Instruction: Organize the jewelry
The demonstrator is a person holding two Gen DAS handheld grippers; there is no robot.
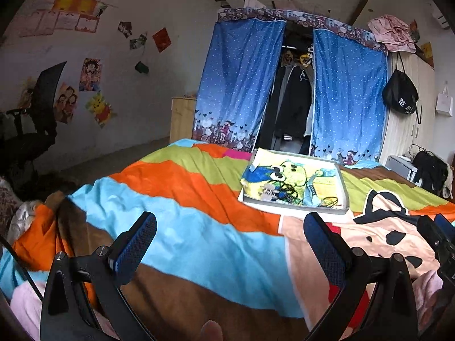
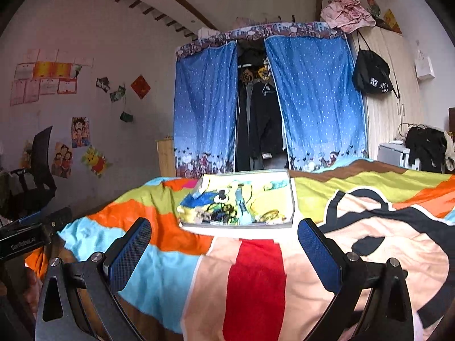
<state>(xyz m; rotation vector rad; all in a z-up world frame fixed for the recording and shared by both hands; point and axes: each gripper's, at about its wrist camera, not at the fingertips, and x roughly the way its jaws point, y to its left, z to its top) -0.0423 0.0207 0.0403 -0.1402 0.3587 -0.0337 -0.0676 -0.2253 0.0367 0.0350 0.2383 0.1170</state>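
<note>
A shallow white tray [image 1: 345, 196] [image 2: 292, 199] lies on the bed, lined with a yellow and blue cartoon cloth. Small jewelry pieces [image 1: 284, 194] [image 2: 219, 216] lie in a dark tangle along its near edge; a gold bangle [image 2: 270, 215] shows at the near right. My left gripper [image 1: 230, 227] is open, held above the bedspread short of the tray and to its left. My right gripper [image 2: 224, 233] is open too, just short of the tray's near edge. Nothing sits between either pair of fingers. The right gripper's body [image 1: 438, 241] shows in the left wrist view.
A striped, many-coloured bedspread [image 1: 176, 227] [image 2: 256, 278] covers the bed. Beyond stand a blue-curtained wardrobe [image 1: 347, 91] with hanging clothes, a wooden cabinet [image 1: 182, 116], a black office chair [image 1: 37, 119] at the left wall and a black bag [image 1: 401, 93] hung at the right.
</note>
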